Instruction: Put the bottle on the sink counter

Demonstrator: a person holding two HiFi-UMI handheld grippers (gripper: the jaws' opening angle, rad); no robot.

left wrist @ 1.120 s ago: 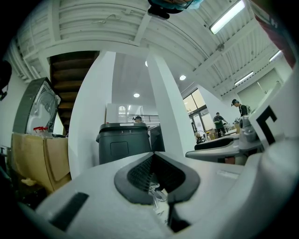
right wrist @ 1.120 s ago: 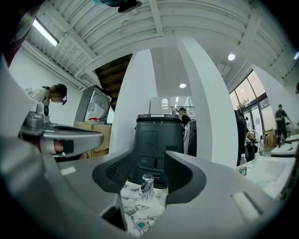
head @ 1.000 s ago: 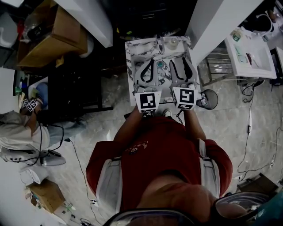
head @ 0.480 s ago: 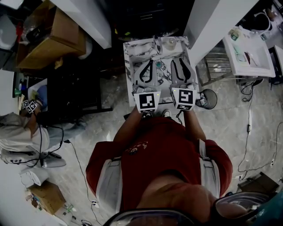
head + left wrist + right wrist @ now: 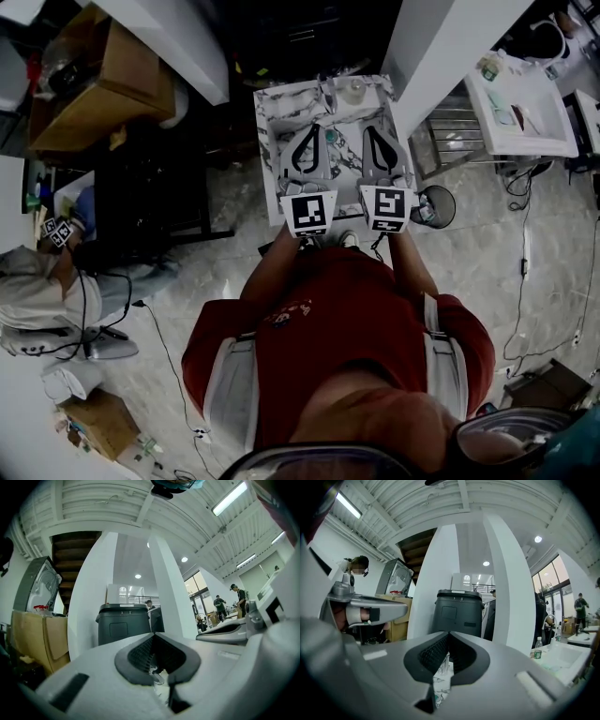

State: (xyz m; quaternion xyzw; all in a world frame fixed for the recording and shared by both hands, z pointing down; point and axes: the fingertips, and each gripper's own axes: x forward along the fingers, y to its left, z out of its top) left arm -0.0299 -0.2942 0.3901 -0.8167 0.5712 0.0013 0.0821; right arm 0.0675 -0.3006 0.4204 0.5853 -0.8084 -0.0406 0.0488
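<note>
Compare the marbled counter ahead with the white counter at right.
The marbled counter is grey-veined; the white counter is plain. The marbled counter lies straight ahead, the white counter off to the right past a pillar. A green-labelled bottle stands on the white counter; the marbled counter's items are unclear. Both are pale.

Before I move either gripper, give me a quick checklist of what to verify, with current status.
1. Right gripper empty: ok; its jaws have just been closing, and the tips meet on nothing.
2. Left gripper empty: ok; jaws together.
3. Both grippers over the marble counter: ok.
4. Bottle located: cannot tell; a pale round object at the counter's far edge may be it.
5. Person at left well apart from the counter: ok.
</note>
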